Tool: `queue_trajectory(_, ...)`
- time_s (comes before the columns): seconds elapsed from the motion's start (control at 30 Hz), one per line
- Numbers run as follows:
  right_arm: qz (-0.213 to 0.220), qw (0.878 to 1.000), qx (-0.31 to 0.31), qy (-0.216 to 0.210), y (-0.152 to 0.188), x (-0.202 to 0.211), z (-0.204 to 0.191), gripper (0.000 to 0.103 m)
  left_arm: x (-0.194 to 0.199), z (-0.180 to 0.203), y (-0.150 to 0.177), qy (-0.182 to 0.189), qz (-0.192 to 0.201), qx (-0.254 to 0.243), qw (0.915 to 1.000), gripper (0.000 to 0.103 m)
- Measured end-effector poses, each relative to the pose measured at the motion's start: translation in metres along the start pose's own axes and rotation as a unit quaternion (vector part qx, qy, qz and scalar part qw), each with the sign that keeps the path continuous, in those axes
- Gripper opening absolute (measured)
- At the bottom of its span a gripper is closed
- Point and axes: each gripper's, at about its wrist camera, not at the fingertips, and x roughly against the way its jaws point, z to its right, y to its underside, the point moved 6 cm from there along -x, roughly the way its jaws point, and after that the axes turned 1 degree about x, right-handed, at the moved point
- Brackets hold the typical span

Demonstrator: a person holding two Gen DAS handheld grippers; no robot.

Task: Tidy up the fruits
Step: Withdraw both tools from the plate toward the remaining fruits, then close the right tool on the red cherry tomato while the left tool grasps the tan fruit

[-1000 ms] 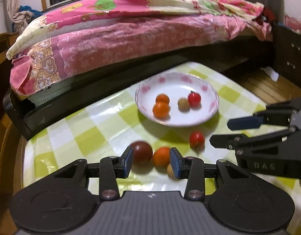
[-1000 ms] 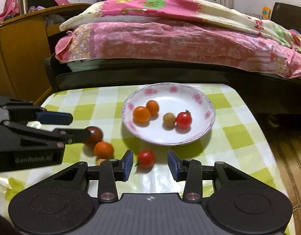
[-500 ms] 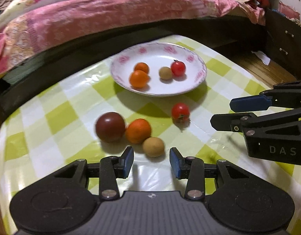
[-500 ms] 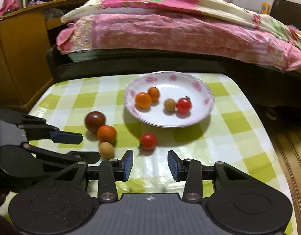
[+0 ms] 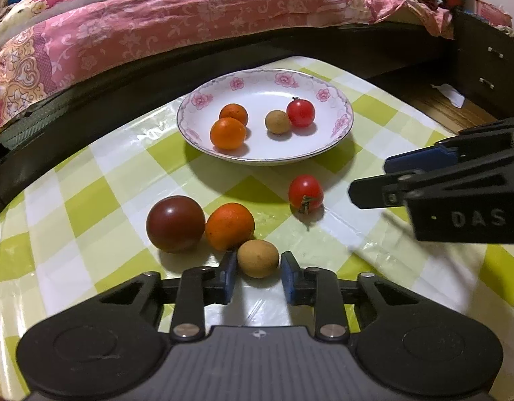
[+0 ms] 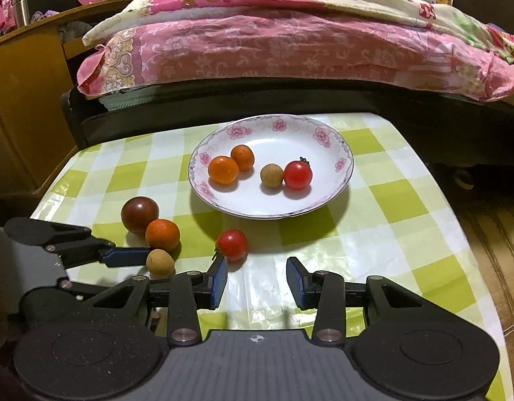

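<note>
A white flowered plate (image 5: pixel 344 123) (image 6: pixel 344 180) holds two small oranges, a tan longan and a red cherry tomato. On the checked tablecloth lie a dark tomato (image 5: pixel 175 223) (image 6: pixel 139 214), an orange (image 5: pixel 229 226) (image 6: pixel 162 234), a tan longan (image 5: pixel 257 258) (image 6: pixel 160 262) and a red cherry tomato (image 5: pixel 305 193) (image 6: pixel 232 244). My left gripper (image 5: pixel 258 279) (image 6: pixel 128 267) is open with the loose longan between its fingertips. My right gripper (image 6: pixel 257 279) (image 5: pixel 374 180) is open and empty, just right of and behind the loose cherry tomato.
A bed with a pink floral quilt (image 6: pixel 290 43) runs along the table's far edge. A wooden cabinet (image 6: pixel 19 100) stands at the left. The table's right edge drops to a wooden floor (image 6: pixel 501 234). A dark drawer unit (image 5: pixel 487 73) stands at the right.
My left gripper has moved forward so its fingertips now flank the loose longan. My right gripper has moved closer to the loose cherry tomato.
</note>
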Motion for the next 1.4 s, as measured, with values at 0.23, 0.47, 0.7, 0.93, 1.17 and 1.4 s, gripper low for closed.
queue_trajectory(0.23, 0.009, 0.999, -0.008, -0.031, -0.005, -0.008, -0.004, 0.036, 0.005, -0.006, 0.005, 0.013, -0.001, 0.013, 0.9998, 0.035)
queue_trajectory(0.47, 0.007, 0.999, 0.02, -0.041, -0.011, -0.03, -0.015, 0.036, 0.004, -0.009, 0.006, 0.018, 0.001, 0.018, 0.9997, 0.035)
queue_trajectory(0.7, -0.011, 0.999, 0.021, -0.042, -0.008, -0.048, -0.009, 0.03, -0.001, -0.005, 0.006, 0.016, -0.001, 0.007, 0.9998, 0.035)
queue_trajectory(0.93, -0.014, 0.999, 0.022, -0.047, -0.007, -0.049, -0.011, 0.024, -0.001, -0.005, 0.004, 0.019, -0.003, 0.009, 0.9998, 0.035)
queue_trajectory(1.17, -0.025, 0.998, 0.016, -0.049, -0.005, -0.045, -0.008, 0.023, 0.003, -0.004, 0.004, 0.02, -0.003, 0.003, 0.9998, 0.035)
queue_trajectory(1.4, -0.061, 0.997, 0.03, -0.041, 0.011, -0.024, -0.009, 0.023, 0.01, 0.003, 0.005, 0.024, -0.005, -0.009, 0.9996, 0.035)
